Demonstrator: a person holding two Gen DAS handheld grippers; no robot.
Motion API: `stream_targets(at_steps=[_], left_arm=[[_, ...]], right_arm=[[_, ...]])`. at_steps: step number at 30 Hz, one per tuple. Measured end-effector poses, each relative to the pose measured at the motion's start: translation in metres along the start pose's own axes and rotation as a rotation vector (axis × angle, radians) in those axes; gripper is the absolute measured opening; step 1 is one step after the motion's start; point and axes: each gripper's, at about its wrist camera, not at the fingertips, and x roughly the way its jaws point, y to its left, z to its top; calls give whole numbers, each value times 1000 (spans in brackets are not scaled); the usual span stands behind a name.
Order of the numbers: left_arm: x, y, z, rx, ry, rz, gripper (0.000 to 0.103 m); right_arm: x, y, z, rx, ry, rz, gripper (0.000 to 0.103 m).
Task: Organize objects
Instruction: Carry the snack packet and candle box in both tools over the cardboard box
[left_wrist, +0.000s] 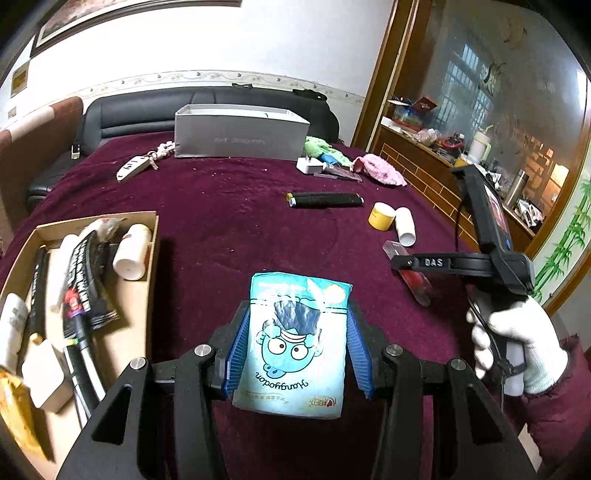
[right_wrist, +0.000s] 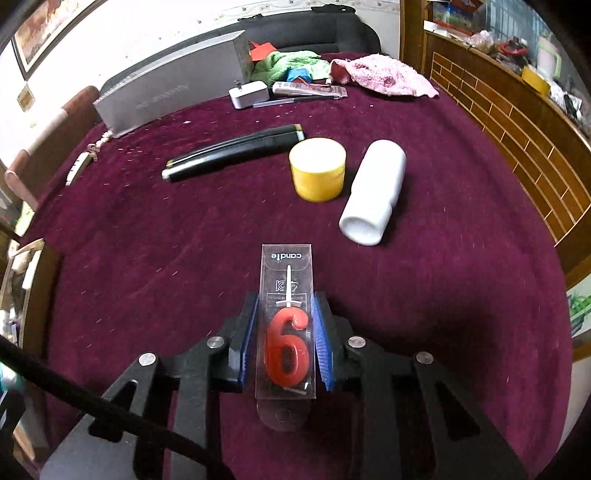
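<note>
My left gripper (left_wrist: 295, 354) is shut on a light blue cartoon-face packet (left_wrist: 295, 350) and holds it above the maroon cloth, just right of a cardboard box (left_wrist: 153, 236) that holds several items. My right gripper (right_wrist: 286, 347) is shut on a clear candle pack (right_wrist: 287, 325) with a red number 6 candle inside. The right gripper also shows in the left wrist view (left_wrist: 410, 264), held by a white-gloved hand (left_wrist: 517, 343), with the candle pack (left_wrist: 413, 277) under it.
On the maroon cloth (right_wrist: 184, 240) lie a yellow jar (right_wrist: 317, 168), a white bottle on its side (right_wrist: 373, 192), a black tube (right_wrist: 236, 151), a white charger (right_wrist: 249, 94), green and pink cloths and a grey open box (left_wrist: 240, 131). A wooden counter (right_wrist: 517, 122) stands at the right.
</note>
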Motion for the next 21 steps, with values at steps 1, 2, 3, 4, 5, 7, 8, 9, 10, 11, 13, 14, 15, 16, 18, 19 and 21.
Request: stream_targets(at_steps=[1,2,3,4,5,7,8,9,10,11,13,14,15,16,18,19,21], left_arm=[[-3,-1,-1,0,-5,3,43],[-9,-1,-2,1,-12,5,43],[-14,-2,-3,2,-20,7,43],[-18,-2,-5,3,-26,10,43],[-22,-3,-6,5,-33,13,43],[-32,-3,-7,7,-52,23,43],[-36,-3,-8,7,-60,27,43],[-43,-2,-8,7,-70,37,43],[-47,-1,-9,6,-78,46,43],[-53,0,-9,5,-88,58,43],[-62,5,-11,2,-103,79,43],[-68,7,-12,-1,-111,89,43],[-73,11,-13,-4,-121,102,43],[-77,13,-14,-7,-128,113,43],[-85,20,-16,-17,-142,135,43],[-89,25,-17,-24,-148,145,43],[-96,34,-21,-39,-155,165,43]], right_arm=[[-5,1,-3,3,-3,15,25],[-10,3,-6,4,-9,26,25],[-15,4,-9,4,-14,36,25],[-21,7,-13,0,-21,51,25],[-26,9,-15,-4,-26,62,25],[-38,15,-20,-15,-39,88,25],[-45,21,-23,-25,-48,102,25],[-50,25,-25,-33,-54,113,25],[-56,30,-27,-41,-61,127,25],[-63,37,-29,-52,-72,144,25],[-74,49,-32,-77,-82,172,25],[-81,57,-34,-93,-93,189,25],[-86,65,-36,-107,-101,202,25],[-90,71,-37,-121,-106,214,25],[-100,88,-41,-151,-118,244,25],[-103,95,-42,-162,-120,258,25],[-109,111,-46,-185,-114,293,25]])
